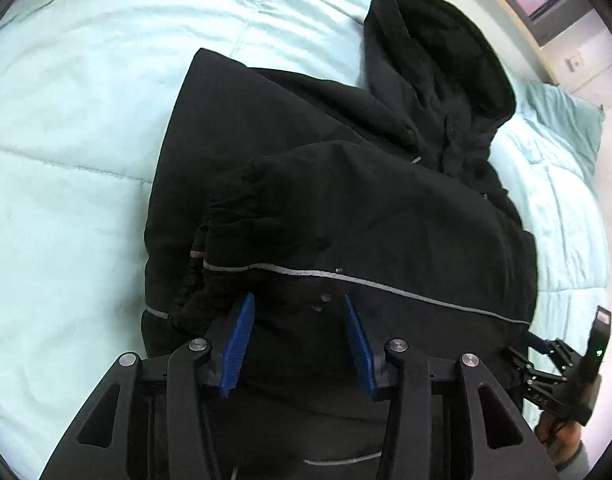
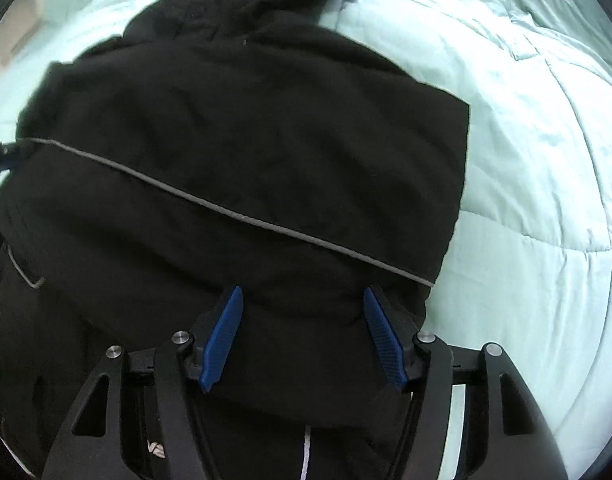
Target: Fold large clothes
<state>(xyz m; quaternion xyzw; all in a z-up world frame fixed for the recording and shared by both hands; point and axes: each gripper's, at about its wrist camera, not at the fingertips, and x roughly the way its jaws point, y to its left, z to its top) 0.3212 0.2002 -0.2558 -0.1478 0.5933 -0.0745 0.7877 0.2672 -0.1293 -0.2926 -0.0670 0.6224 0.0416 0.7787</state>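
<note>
At nine o'clock the left gripper [image 1: 298, 334] hovers with jaws spread over the black hooded jacket [image 1: 345, 200], lying sleeves-in on the mint comforter [image 1: 66, 160]. At three o'clock the right gripper [image 2: 302, 334] is likewise spread. Next, probably pinch the hem and fold toward twelve. No legible writing.

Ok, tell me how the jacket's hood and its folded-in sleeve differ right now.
The hood lies spread open on the bedspread, beyond the jacket body; the sleeve is folded across the body. The hood shows a deep hollow; the sleeve ends in a gathered cuff. Both are plain black.
</note>
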